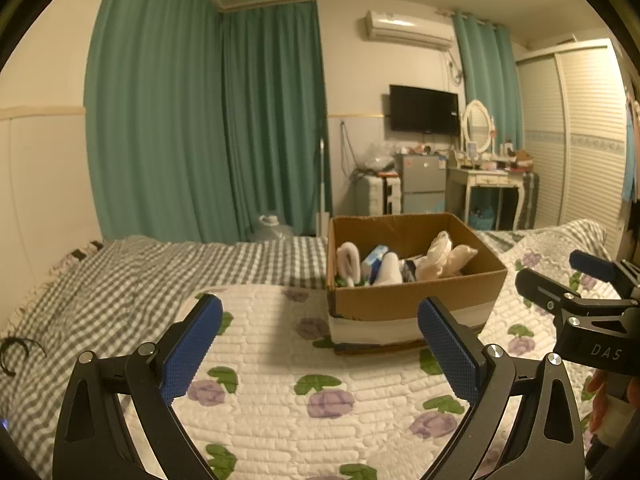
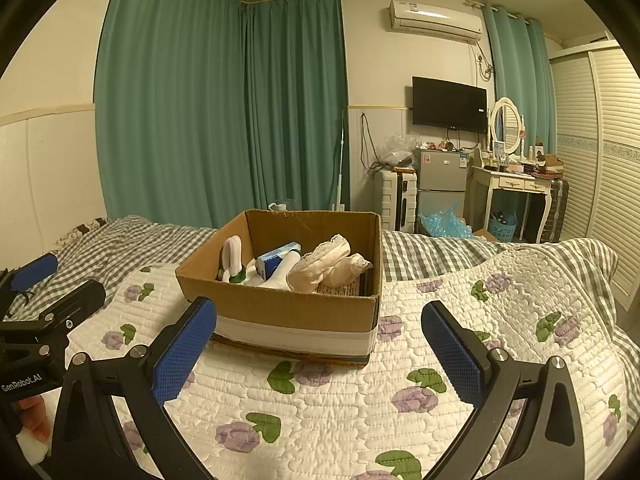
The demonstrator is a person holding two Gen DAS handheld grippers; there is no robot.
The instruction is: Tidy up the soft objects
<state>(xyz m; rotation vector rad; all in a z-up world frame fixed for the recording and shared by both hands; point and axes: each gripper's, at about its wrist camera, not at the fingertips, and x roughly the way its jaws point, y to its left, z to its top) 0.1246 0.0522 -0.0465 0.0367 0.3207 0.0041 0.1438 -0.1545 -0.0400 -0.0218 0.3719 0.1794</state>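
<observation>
Both claws, left claw (image 1: 320,328) and right claw (image 2: 318,328), hang spread apart, holding nothing, over the quilt (image 2: 340,408). Soft stuff (image 2: 324,266) sits in the cardboard box (image 2: 280,304) at 12 o'clock; I'd reach in slow from above.

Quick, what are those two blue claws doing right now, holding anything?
Left gripper: open, holding nothing.
Right gripper: open, holding nothing; it is aimed at the box.

Cream, white soft items (image 2: 324,266) inside cardboard box (image 2: 280,304)
</observation>
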